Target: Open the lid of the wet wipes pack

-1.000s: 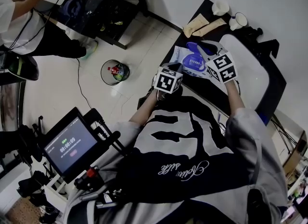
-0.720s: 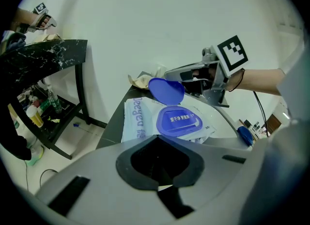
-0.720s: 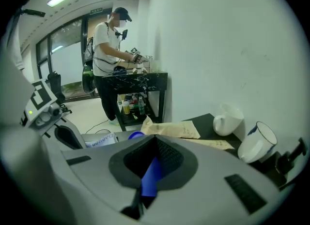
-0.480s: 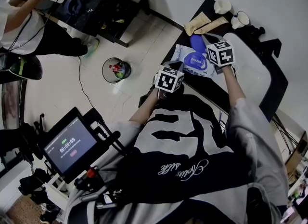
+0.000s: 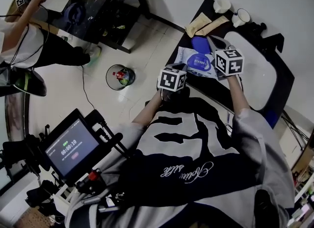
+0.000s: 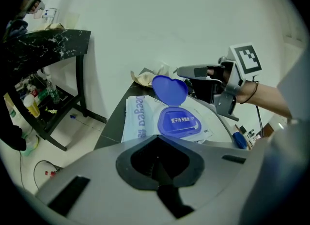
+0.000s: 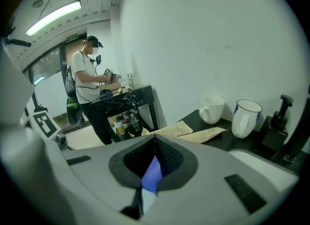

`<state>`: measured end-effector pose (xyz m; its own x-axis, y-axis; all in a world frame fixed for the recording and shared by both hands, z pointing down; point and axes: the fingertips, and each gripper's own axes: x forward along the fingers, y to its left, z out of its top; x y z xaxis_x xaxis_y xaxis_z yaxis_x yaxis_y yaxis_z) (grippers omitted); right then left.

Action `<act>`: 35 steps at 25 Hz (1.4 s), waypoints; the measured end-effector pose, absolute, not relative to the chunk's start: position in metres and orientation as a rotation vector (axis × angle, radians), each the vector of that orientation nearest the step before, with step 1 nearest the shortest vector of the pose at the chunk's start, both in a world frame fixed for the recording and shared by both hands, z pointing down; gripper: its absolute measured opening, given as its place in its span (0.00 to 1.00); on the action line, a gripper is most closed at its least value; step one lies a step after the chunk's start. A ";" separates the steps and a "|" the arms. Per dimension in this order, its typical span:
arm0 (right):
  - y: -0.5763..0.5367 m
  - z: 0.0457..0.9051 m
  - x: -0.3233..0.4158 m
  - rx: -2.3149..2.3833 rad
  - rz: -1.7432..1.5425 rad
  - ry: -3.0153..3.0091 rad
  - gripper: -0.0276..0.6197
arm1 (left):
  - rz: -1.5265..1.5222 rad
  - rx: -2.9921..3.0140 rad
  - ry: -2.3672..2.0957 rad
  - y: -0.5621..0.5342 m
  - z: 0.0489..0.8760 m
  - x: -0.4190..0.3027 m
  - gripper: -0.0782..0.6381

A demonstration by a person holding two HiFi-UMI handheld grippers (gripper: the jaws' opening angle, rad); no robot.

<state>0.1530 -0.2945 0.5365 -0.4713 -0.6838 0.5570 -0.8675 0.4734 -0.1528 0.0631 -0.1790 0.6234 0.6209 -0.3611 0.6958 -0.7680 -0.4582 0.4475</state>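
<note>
One wet wipes pack (image 5: 188, 57) (image 6: 139, 118) lies flat on the black table (image 5: 212, 88), its end close to the table edge that drops to open floor. Its blue lid (image 5: 199, 43) (image 6: 169, 89) (image 7: 153, 172) is flipped up off the blue oval opening (image 6: 179, 121) and stands nearly upright at the far side of the pack. The right gripper (image 5: 211, 45) (image 6: 180, 72) (image 7: 155, 144) reaches in above the pack, jaws pinched narrow on the lid, whose blue edge shows between them in the right gripper view. The left gripper (image 5: 178, 68) (image 6: 156, 139) hangs at the near side of the pack, by the table edge, jaws pressed together with nothing between them.

Beyond the pack lie brown paper sachets (image 5: 198, 24) (image 7: 193, 132), and past those stand two mugs (image 5: 224, 6) (image 7: 211, 109) side by side; what they hold cannot be seen. On the side of the pack away from the floor edge, a pale oval mat (image 5: 251, 71) covers much of the table.

Off the table edge from the pack, pale floor lies open, with a round waste bin (image 5: 119, 75) holding red and green scraps. Farther off, a second dark table (image 5: 100, 6) stands, with another person (image 7: 86, 74) at it.
</note>
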 end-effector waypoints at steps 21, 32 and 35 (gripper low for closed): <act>-0.153 0.529 0.130 1.698 0.787 -2.333 0.04 | 0.426 2.408 -0.717 -0.161 0.520 0.070 0.11; -0.081 0.536 0.119 1.948 0.873 -2.260 0.04 | 0.428 2.470 -0.529 -0.107 0.518 0.068 0.11; -0.067 0.537 0.112 1.980 0.875 -2.225 0.04 | 0.443 2.472 -0.474 -0.095 0.521 0.064 0.11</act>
